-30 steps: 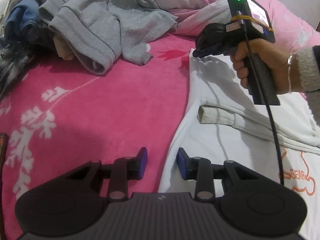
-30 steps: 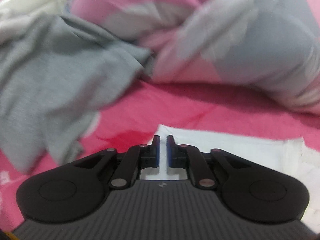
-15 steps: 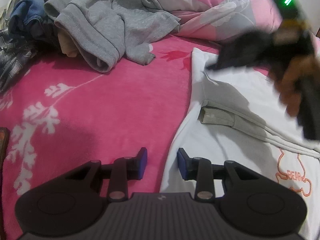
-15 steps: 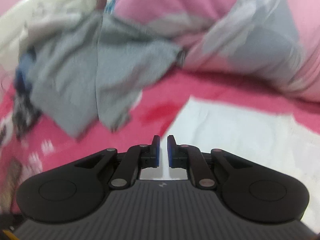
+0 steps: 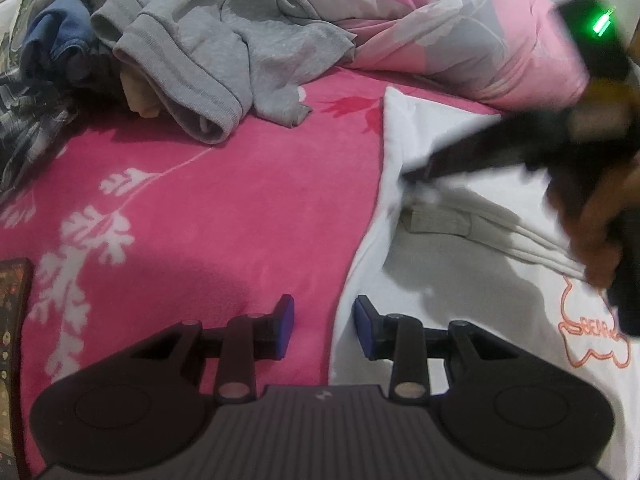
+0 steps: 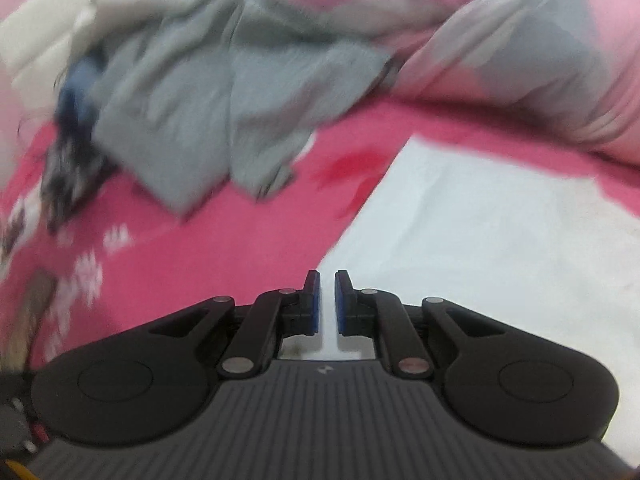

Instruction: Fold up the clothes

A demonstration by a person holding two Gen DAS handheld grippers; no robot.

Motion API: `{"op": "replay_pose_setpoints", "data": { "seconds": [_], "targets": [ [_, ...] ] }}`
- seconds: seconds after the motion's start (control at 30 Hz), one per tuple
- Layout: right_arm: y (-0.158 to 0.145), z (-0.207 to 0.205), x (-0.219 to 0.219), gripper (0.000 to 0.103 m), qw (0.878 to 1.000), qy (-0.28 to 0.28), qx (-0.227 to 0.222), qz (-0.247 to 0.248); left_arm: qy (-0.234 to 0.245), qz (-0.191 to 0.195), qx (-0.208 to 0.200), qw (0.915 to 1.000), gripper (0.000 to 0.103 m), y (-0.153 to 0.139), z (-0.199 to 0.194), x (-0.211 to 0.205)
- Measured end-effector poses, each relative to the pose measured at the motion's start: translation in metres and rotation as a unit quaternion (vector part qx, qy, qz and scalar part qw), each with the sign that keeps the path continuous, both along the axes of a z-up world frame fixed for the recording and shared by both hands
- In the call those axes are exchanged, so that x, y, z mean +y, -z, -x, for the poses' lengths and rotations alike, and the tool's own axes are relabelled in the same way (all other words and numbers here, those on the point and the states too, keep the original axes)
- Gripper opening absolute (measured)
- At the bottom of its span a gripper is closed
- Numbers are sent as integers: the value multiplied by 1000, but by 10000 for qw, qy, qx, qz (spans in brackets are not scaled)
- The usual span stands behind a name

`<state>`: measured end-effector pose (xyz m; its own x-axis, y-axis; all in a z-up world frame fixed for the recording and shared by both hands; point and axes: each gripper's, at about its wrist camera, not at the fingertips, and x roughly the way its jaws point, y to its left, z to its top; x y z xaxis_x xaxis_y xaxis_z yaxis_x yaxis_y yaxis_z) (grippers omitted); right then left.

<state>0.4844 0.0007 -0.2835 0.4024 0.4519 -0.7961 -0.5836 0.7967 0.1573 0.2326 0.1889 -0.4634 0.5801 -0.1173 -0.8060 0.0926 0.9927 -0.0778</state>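
— Where is the white shirt (image 5: pixel 460 288) lying?

— It is spreading flat over the right half of the left wrist frame, on the pink blanket (image 5: pixel 224 216), its orange bear print showing at the right edge.

— And the left gripper (image 5: pixel 323 322)?

— Its jaws are standing spread, straddling the shirt's left edge at lower centre, pinching nothing.

— The right gripper (image 6: pixel 327 304)?

— Its pads are sitting nearly pressed together with a slim gap, over the shirt; whether cloth is caught I cannot tell. The view is blurring.

— Anything else?

— A grey sweatshirt (image 5: pixel 224 48) is lying crumpled at upper left.
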Motion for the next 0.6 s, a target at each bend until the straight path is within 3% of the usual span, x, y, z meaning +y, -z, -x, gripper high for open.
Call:
{"op": "replay_pose_setpoints", "data": {
  "seconds": [0.07,0.27,0.47,0.6],
  "targets": [
    [11,4,5,6,9998,-106,63,126,7,-51,7,10000,35,0,2,-1],
    [-12,14,5,7,9995,-207,-225,-48,-33,-119,2,9999,35,0,8,0],
    [16,29,24,7,9966,-785,-116,227,-82,-181,1,9998,36,-1,14,1],
    [-5,36,23,7,9971,-707,-280,37,-112,-221,-1,9997,36,-1,17,2]
  ]
}}
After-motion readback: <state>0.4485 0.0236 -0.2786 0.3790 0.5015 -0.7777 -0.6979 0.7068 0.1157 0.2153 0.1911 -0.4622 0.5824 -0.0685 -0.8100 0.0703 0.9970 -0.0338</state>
